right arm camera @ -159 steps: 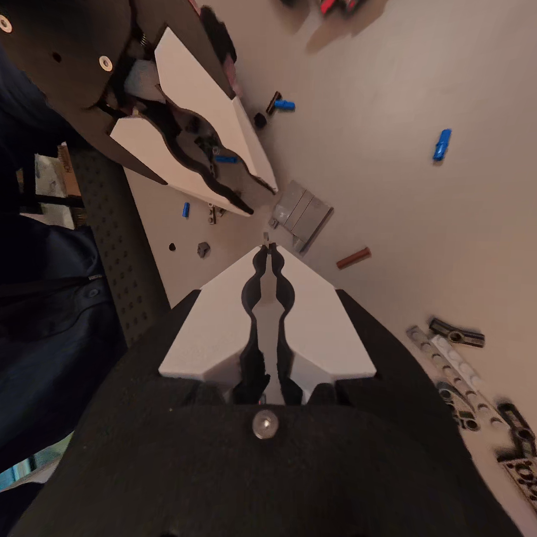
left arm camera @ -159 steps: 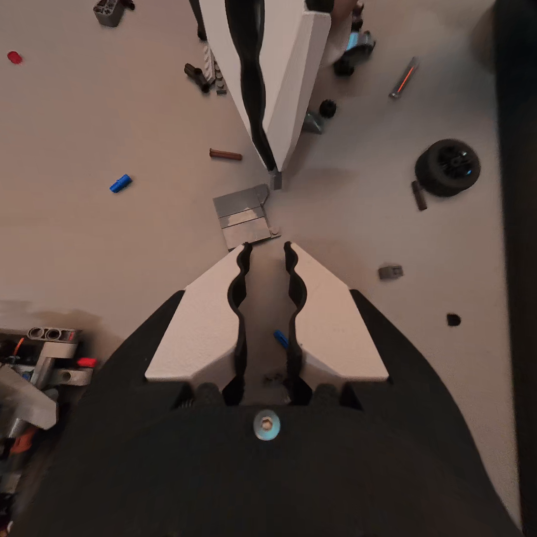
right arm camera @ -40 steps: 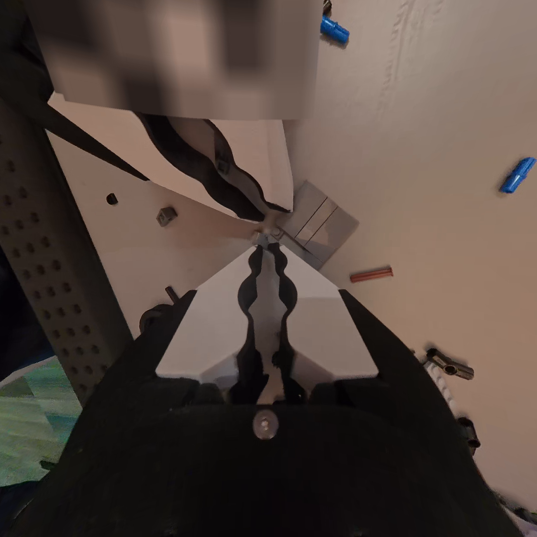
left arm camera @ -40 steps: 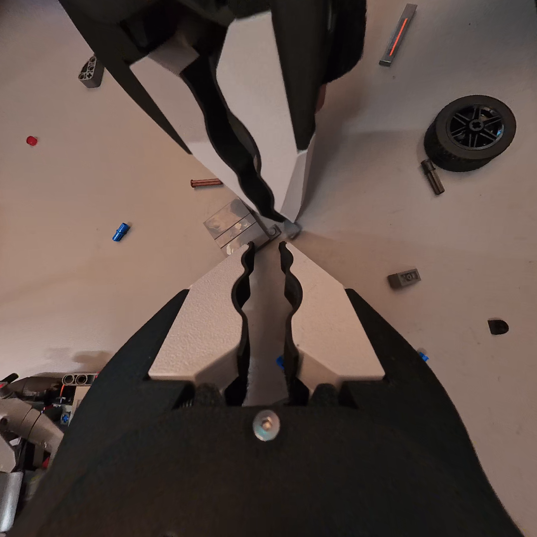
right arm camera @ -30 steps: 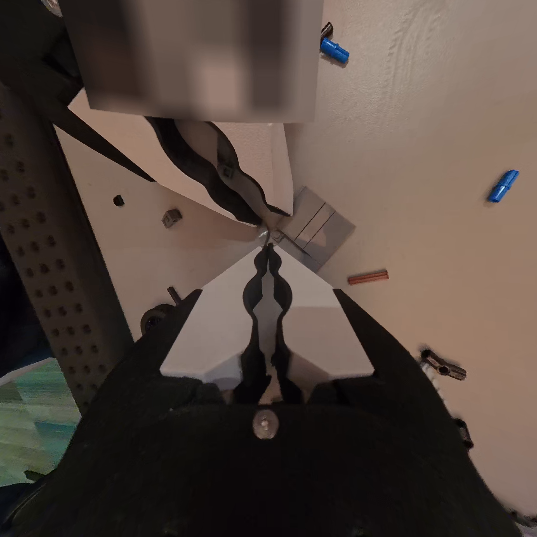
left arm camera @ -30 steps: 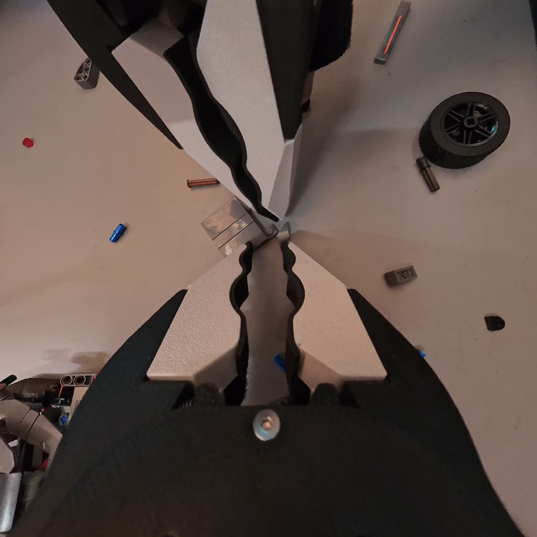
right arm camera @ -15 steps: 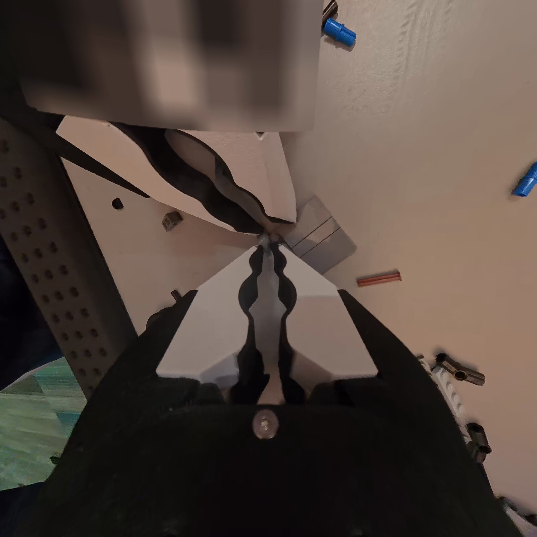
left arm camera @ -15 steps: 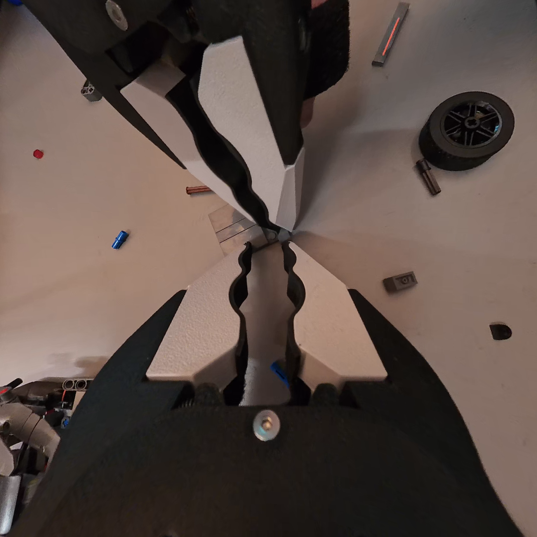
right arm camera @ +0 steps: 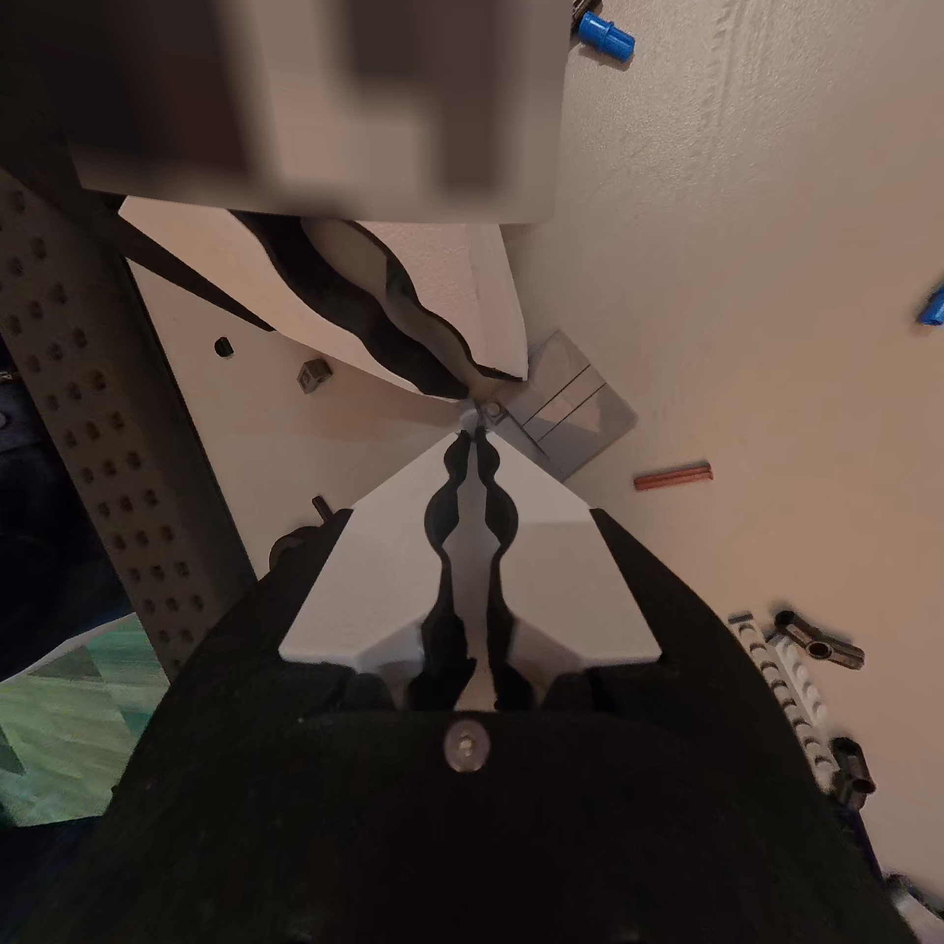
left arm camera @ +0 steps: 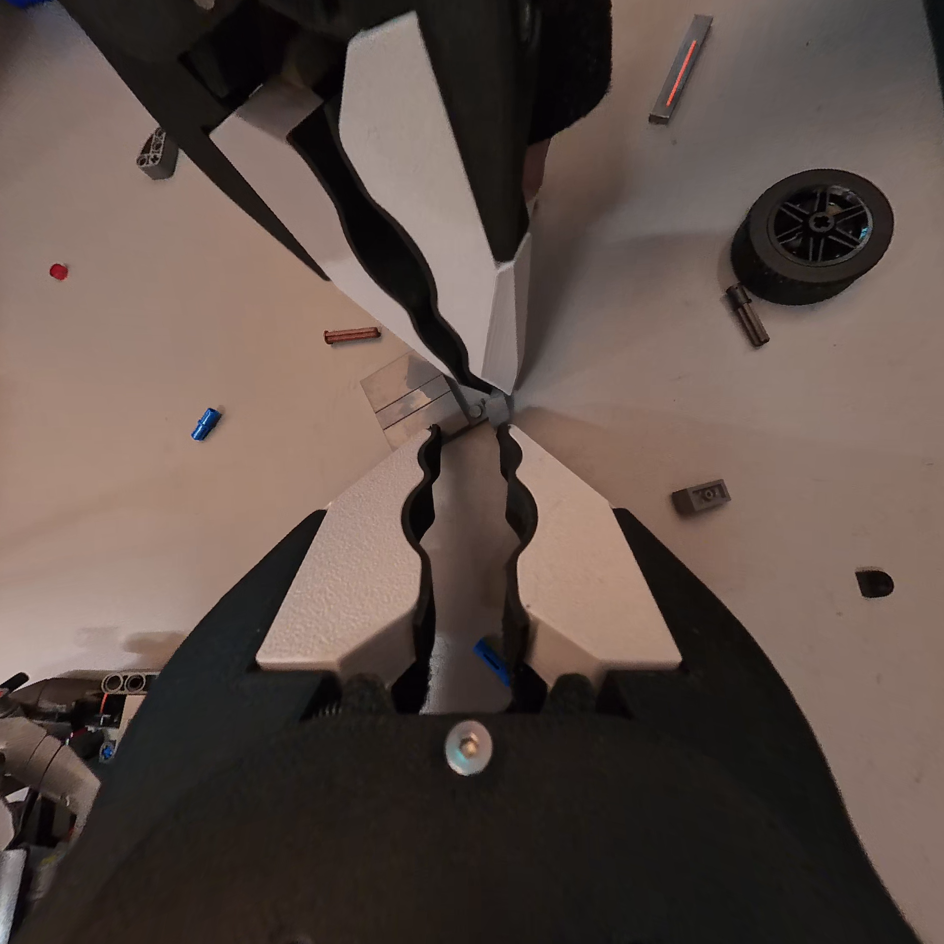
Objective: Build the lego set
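Observation:
A flat grey plate assembly lies on the pale table; it also shows in the right wrist view. My right gripper is shut on a small grey piece and holds it against the plate's studded corner. In the left wrist view it comes down from the top with the small piece at its tips. My left gripper is open and empty, its tips on either side of that same corner. It reaches in from the upper left in the right wrist view.
A black wheel, black pin, dark grey brick and striped tile lie to the right. A brown axle, blue pin and partial build lie left. A perforated dark rail borders the table. Both grippers' tips are close together, under 4 cm apart.
The right gripper has come down with the small grey piece from above the plate to its corner. The left gripper stayed open and edged closer to that corner.

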Demonstrator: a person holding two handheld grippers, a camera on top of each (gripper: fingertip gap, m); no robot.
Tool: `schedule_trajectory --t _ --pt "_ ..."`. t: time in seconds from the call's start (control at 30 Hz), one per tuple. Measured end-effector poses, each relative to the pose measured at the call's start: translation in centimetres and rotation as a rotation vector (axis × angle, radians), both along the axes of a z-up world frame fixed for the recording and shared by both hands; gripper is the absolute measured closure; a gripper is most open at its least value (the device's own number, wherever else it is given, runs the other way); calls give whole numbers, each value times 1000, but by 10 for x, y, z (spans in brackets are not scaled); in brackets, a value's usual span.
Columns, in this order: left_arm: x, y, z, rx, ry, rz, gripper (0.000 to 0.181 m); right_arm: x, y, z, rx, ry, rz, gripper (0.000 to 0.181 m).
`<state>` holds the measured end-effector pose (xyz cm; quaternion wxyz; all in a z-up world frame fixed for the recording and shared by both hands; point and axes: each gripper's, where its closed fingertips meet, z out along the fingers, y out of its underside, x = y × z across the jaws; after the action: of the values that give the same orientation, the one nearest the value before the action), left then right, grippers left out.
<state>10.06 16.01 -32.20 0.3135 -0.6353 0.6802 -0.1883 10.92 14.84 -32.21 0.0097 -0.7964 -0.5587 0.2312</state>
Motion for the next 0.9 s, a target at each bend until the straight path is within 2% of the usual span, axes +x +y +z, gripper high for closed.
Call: schedule_trajectory --t 0.37,0.67,0.9 --pt "2 0 1 -18 5 8 163 3 8 -2 34 -28 -37 181" --pt "3 4 2 -50 -3 30 173 4 10 -3 39 -42 -53 180" --pt "6 4 2 -89 17 29 171 5 12 -4 42 -53 -65 180"
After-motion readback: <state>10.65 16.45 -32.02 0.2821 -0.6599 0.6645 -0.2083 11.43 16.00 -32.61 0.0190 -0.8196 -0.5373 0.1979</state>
